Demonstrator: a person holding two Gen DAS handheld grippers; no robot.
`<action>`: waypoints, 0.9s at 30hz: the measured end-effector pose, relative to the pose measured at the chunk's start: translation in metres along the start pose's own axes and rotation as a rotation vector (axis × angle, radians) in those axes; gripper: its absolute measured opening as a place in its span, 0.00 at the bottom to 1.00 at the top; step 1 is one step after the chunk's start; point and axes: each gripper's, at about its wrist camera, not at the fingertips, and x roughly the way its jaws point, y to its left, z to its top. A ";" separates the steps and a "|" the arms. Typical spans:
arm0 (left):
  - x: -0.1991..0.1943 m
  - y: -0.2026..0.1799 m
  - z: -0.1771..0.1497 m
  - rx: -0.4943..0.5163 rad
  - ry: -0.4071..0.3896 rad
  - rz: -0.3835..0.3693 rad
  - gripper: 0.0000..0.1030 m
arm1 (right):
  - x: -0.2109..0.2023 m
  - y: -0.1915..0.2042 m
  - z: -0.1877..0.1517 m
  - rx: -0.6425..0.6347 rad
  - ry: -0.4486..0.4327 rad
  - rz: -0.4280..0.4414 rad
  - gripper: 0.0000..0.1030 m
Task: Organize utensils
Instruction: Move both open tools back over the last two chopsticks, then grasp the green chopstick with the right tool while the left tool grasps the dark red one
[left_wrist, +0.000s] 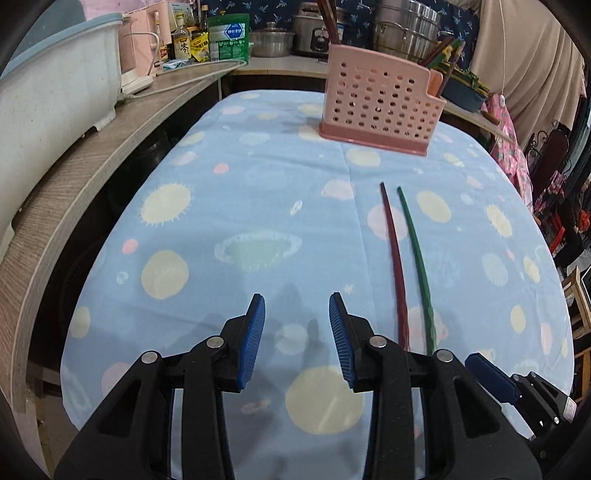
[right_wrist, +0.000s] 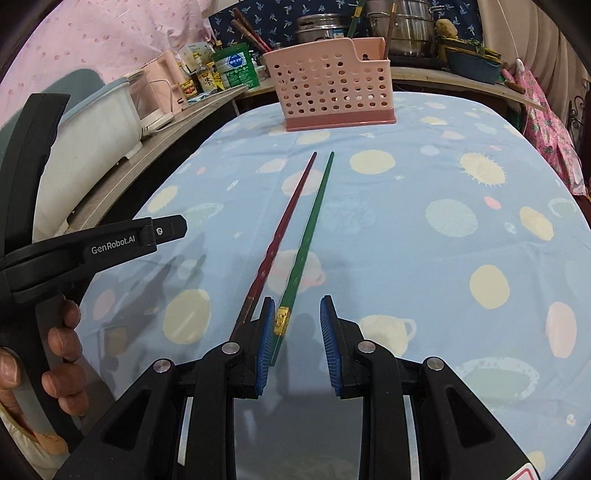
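Note:
Two chopsticks lie side by side on the blue planet-print cloth: a dark red chopstick and a green chopstick. Both point toward a pink perforated utensil holder at the far end. My right gripper is open over their near ends. The green one's gold-banded end lies between the jaws, close to the left pad, and the red one runs outside that finger. My left gripper is open over bare cloth, left of the chopsticks. It also shows as a black gripper body held by a hand.
A wooden shelf runs along the left with a white and blue tub, bottles and a green packet. Steel pots and more chopsticks stand behind the holder. Pink fabric hangs off the right edge.

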 end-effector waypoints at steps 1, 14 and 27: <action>0.001 0.000 -0.003 0.001 0.006 0.002 0.35 | 0.001 0.002 -0.002 -0.002 0.005 0.004 0.25; 0.001 0.000 -0.020 0.015 0.026 0.013 0.47 | 0.010 0.009 -0.010 -0.049 0.013 -0.050 0.09; -0.003 -0.030 -0.030 0.066 0.032 -0.046 0.63 | -0.010 -0.037 -0.018 0.069 -0.018 -0.102 0.06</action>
